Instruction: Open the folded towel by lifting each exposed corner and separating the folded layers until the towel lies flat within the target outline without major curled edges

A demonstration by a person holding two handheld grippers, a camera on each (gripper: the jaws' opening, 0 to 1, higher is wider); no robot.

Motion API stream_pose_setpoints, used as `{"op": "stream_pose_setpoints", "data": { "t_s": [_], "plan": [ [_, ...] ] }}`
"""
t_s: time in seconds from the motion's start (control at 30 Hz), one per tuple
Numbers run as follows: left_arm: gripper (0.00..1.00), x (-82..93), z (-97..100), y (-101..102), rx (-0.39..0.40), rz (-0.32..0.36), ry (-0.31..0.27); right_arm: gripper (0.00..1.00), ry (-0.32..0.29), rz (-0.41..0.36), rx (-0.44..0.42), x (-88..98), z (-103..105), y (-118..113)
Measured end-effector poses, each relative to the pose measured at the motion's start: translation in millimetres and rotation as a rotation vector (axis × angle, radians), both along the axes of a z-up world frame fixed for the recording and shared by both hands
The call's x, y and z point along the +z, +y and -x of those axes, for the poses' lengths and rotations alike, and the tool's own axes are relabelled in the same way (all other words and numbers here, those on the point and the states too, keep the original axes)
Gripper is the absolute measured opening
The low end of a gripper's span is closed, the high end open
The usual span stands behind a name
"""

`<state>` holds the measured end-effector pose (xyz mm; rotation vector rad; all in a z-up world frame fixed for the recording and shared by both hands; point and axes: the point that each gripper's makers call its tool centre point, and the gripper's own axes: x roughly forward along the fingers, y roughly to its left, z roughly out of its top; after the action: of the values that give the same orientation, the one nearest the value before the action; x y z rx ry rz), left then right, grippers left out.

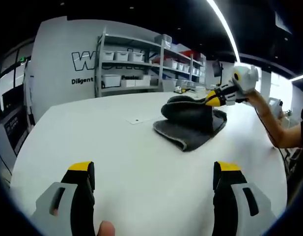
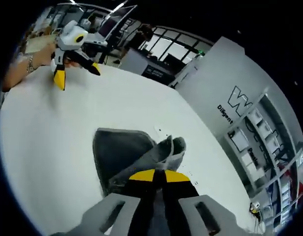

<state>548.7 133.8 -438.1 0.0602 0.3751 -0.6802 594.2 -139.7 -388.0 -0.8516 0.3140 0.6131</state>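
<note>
A dark grey towel point(image 1: 190, 125) lies folded on the white table point(image 1: 92, 132), toward its far right. My right gripper point(image 1: 214, 100) comes in from the right and is shut on an upper layer, which it holds raised in a hump. In the right gripper view the yellow-tipped jaws of my right gripper point(image 2: 158, 177) are pinched together on a bunched fold of the towel point(image 2: 122, 152). My left gripper point(image 1: 155, 172) stands wide open with nothing between its fingers, low over the table and well short of the towel. It also appears far off as the left gripper point(image 2: 75, 73), jaws spread.
A small flat mark point(image 1: 136, 120) lies on the table just left of the towel. Metal shelves with white bins point(image 1: 136, 64) stand behind the table against a lettered wall. A person's forearm point(image 1: 276, 130) reaches in at the right.
</note>
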Motion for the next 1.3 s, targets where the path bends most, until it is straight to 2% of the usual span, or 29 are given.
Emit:
{"op": "stream_pose_setpoints", "data": {
  "t_s": [0.1,0.2,0.53,0.73,0.9,1.03,1.2,1.3],
  "plan": [
    [0.99,-2.4,-0.4,-0.3,0.002,-0.011,0.003,0.01,-0.046,0.06,-0.053,6.0,-3.0,-20.2],
    [0.99,-5.4,-0.5,-1.0,0.003,-0.022,0.007,0.01,-0.076,0.079,-0.087,10.5,-5.4,-34.0],
    [0.99,-7.5,-0.1,-0.8,0.004,-0.023,0.015,0.01,-0.093,0.094,-0.146,16.5,-1.6,-75.7],
    [0.99,-8.2,0.1,-1.0,0.002,-0.025,0.016,0.01,-0.133,0.105,-0.19,30.4,3.4,-105.0],
    [0.99,-10.1,-0.2,-0.5,0.004,-0.031,0.02,0.01,-0.201,0.149,-0.263,49.6,5.0,-141.3],
    [0.99,-10.7,-0.3,-0.6,0.004,-0.034,0.021,0.01,-0.243,0.157,-0.299,59.6,9.1,-166.1],
    [0.99,-12.9,-0.9,-0.7,0.004,-0.04,0.026,0.01,-0.252,0.143,-0.335,62.3,12.4,-190.1],
    [0.99,-14.8,-0.7,-0.9,0.006,-0.044,0.03,0.01,-0.268,0.129,-0.388,66.3,16.1,-211.8]
  ]
}}
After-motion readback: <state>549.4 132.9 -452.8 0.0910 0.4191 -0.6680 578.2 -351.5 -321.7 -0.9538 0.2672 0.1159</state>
